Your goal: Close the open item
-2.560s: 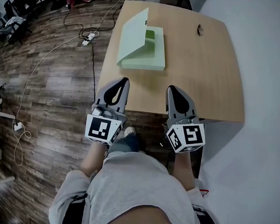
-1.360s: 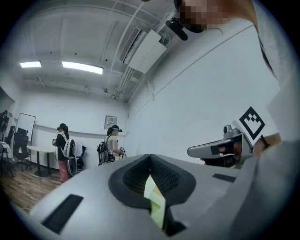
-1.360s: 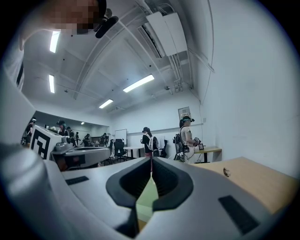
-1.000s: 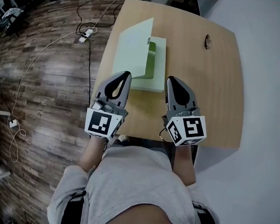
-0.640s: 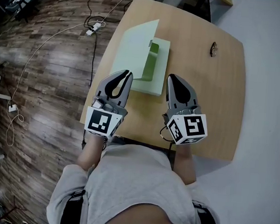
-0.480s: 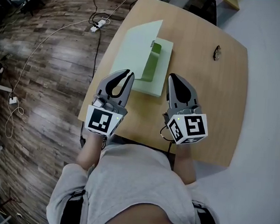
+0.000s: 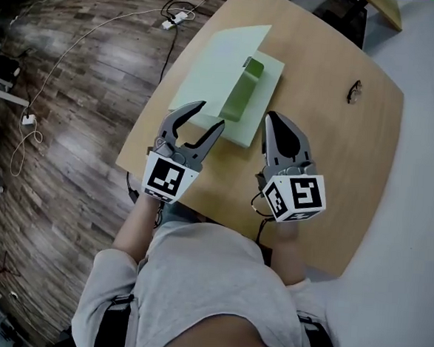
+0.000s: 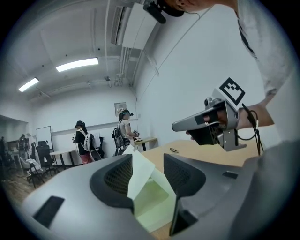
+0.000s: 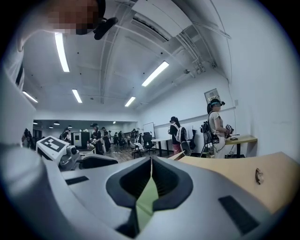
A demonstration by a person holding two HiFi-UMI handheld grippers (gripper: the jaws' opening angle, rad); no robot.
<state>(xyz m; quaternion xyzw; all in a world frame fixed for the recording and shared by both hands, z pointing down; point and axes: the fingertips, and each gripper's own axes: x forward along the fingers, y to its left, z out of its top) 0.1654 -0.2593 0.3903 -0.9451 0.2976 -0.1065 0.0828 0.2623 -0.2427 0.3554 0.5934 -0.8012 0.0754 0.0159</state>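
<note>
Tabletop [image 7: 330, 147]: green box [image 7: 270, 84], lid [image 7: 217, 69] up; left hand-held gripper [image 7: 210, 115] opening, empty; right [image 7: 270, 116] clenched.

Wooden table [image 7: 336, 162], small dark item [image 7: 354, 90]

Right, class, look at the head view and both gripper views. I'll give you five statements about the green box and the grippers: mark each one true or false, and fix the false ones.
1. The lid of the green box stands raised. True.
2. The right gripper has its jaws wide apart. False: they are together, with nothing between them.
3. A small dark object lies on the table, to the right of the green box. True.
4. The left gripper is clamped on the lid. False: its jaws are opening, and the lid shows ahead through the gap with no pad on it.
5. The green box sits on the floor. False: it sits on the table.
</note>
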